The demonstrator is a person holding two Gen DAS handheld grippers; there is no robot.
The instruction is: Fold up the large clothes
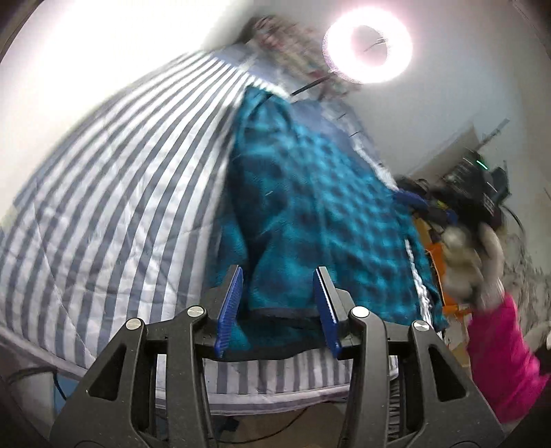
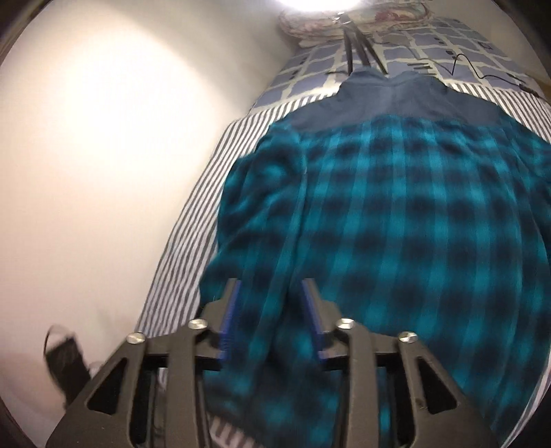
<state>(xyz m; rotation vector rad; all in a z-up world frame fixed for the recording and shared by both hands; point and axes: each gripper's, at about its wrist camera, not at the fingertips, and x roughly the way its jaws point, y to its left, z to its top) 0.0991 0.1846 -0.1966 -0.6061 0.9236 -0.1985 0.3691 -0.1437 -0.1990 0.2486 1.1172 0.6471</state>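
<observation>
Where blur smears, plaid shirt (image 2: 396,224) indistinct.

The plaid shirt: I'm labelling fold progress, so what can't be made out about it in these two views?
- Left wrist view: plaid shirt is motion-blurred; its hem is partly hidden behind the left hand-held gripper.
- Right wrist view: shirt's right side is cut off by the frame; its near edge lies behind the right hand-held gripper.

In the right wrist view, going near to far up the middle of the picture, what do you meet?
Right gripper → teal plaid shirt → its dark blue yoke → blue patchwork bedding → ring light.
</observation>
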